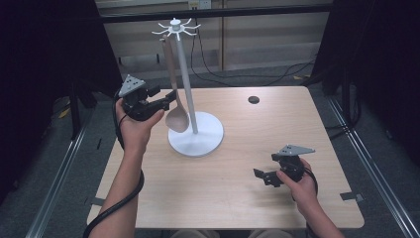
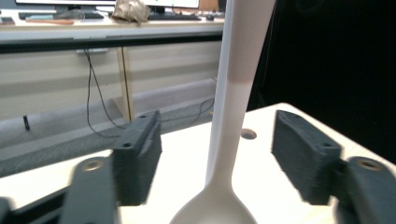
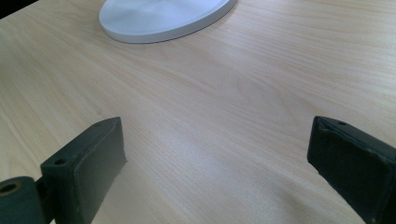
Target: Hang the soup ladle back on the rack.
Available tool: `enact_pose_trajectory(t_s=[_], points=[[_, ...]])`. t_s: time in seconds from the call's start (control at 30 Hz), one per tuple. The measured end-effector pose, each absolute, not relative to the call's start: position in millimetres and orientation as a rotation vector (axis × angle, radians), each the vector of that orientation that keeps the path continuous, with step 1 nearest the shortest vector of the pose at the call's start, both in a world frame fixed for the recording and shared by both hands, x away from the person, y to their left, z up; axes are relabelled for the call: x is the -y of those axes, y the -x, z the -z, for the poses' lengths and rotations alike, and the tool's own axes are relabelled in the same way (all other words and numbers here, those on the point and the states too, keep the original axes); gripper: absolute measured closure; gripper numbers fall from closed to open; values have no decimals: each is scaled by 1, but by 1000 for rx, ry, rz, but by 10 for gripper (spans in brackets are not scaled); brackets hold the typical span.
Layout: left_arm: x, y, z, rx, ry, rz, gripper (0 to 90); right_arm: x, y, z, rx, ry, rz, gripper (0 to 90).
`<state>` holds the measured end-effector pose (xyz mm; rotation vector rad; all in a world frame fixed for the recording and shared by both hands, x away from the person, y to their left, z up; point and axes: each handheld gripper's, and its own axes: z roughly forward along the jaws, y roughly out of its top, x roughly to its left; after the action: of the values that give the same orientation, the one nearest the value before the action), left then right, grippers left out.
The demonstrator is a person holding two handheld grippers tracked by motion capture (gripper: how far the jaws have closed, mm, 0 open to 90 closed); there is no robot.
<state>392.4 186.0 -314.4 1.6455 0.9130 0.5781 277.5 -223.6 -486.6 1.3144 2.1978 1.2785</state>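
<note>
Left hand-held gripper (image 1: pixel 170 99) is raised at the far left of the table (image 1: pixel 237 198), its jaws standing apart on either side of a spoon (image 1: pixel 177 119). Seen from the left gripper view, the spoon's handle (image 2: pixel 233 116) runs up between the two black pads (image 2: pixel 140 154) with clear gaps on both sides, so neither pad presses on it; the grip is released, though the spoon sits between the jaws. The spoon is pale beige and hangs bowl down from one of the hooks on a white utensil stand (image 1: pixel 187 74), with the bowl hanging just above the stand's round base (image 1: pixel 208 139) and close beside its upright pole. The stand rises from the far left part of the table, crowned by a ring of small curved hooks (image 1: pixel 177 27). The person's left hand (image 1: pixel 136 126) wraps the gripper's body from below, and a black cable (image 1: pixel 119 203) trails down along the forearm.

At the near right, the right hand-held gripper (image 1: pixel 257 174) is held low over the bare wood, well apart from the stand, with its jaws pointing left. Its own view shows both pads (image 3: pixel 88 168) spread wide over the wood grain with nothing between them, and the edge of the stand's base (image 3: pixel 163 18) farther off. A small dark round cap (image 1: pixel 253 99) sits in the table top at the far side, right of the stand.
</note>
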Motion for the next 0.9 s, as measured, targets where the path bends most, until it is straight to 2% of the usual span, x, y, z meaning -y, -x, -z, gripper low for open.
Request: enact_pose_trajectory(t_s=[0.13,0.37,0.9], points=[[-184,-390,319,-908,-1647,-588,227,223,-277,487,-2198,-1314,-1277,37],[-183,-386,326,-903,-1655,-586,166,223,-278,487,-2201,-1311,-1279,36],[-186,-375,350,-904,-1664,-561,147,223,-278,487,-2207,-1308,-1279,37]])
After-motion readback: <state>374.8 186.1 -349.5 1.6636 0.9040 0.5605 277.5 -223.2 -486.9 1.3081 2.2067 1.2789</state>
